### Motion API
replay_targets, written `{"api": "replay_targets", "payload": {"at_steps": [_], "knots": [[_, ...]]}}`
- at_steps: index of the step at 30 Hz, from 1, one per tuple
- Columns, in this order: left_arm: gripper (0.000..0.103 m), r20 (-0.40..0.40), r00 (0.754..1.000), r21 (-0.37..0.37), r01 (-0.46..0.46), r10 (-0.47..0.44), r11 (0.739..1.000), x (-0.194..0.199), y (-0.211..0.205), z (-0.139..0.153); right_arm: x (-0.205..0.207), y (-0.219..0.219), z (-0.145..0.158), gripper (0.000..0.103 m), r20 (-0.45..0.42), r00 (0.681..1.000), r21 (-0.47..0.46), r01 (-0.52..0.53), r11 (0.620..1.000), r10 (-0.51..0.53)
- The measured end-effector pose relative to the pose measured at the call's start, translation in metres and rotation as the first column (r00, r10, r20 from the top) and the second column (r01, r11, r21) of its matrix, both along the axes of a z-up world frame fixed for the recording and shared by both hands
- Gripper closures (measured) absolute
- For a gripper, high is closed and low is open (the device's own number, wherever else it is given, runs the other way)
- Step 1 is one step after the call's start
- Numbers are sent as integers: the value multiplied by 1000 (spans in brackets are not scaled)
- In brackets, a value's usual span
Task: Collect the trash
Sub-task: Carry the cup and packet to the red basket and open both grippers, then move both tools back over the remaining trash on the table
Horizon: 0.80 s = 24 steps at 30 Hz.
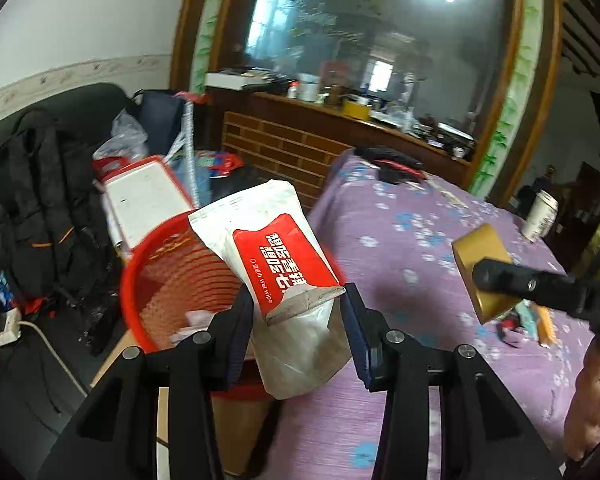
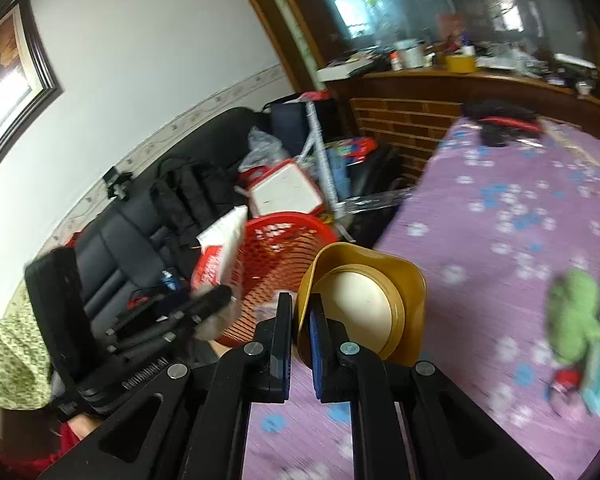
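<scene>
So roughly midway, I'd say: the left hand-held gripper (image 1: 298, 312) has its jaws spread with a wet wipe packet (image 1: 276, 256) sitting loosely between them over the red basket (image 1: 140, 280), which already has some scraps inside. The right hand-held gripper (image 2: 300, 312) is pinched tight on a gold cup's (image 2: 364, 300) rim, nearly at the basket. A green thing (image 2: 576, 312) and bits still lie on the purple flowered table (image 1: 400, 240); cluttered room, black sofa (image 2: 112, 232) behind.

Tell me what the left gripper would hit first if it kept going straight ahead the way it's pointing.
Probably the red basket: the left gripper, open around the wet wipe packet, points over its rim. Depth is unclear in this fisheye view.
</scene>
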<state>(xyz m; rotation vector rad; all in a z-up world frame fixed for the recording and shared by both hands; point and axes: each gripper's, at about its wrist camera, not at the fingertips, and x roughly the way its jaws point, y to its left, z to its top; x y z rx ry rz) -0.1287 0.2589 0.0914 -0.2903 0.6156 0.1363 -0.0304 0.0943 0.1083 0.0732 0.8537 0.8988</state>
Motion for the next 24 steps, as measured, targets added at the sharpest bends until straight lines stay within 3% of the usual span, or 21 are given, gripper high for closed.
{"api": "replay_targets", "payload": {"at_steps": [11,12,13,15,18,24], "knots": [[59,-36,997,-17,-71,70,997,14,46,-14,45,78,-21,91,-134,989,64,-54,997,62],[58,-45,997,-18,-71,70,997,16,47,-15,49,83,-24,86,-152,986,70,-53,996,64],[57,-51,996,-22,-71,70,997,17,48,-17,53,86,-25,74,-158,986,62,-42,997,51],[50,-50,995,-37,-83,81,996,16,51,-18,55,83,-25,64,-158,987,65,-26,998,36],[41,-30,996,-43,-81,80,996,11,52,-16,49,68,-17,64,-126,992,77,-23,997,33],[41,-5,998,-46,-61,61,997,2,37,-7,23,18,-5,64,-55,998,57,27,998,-23]]}}
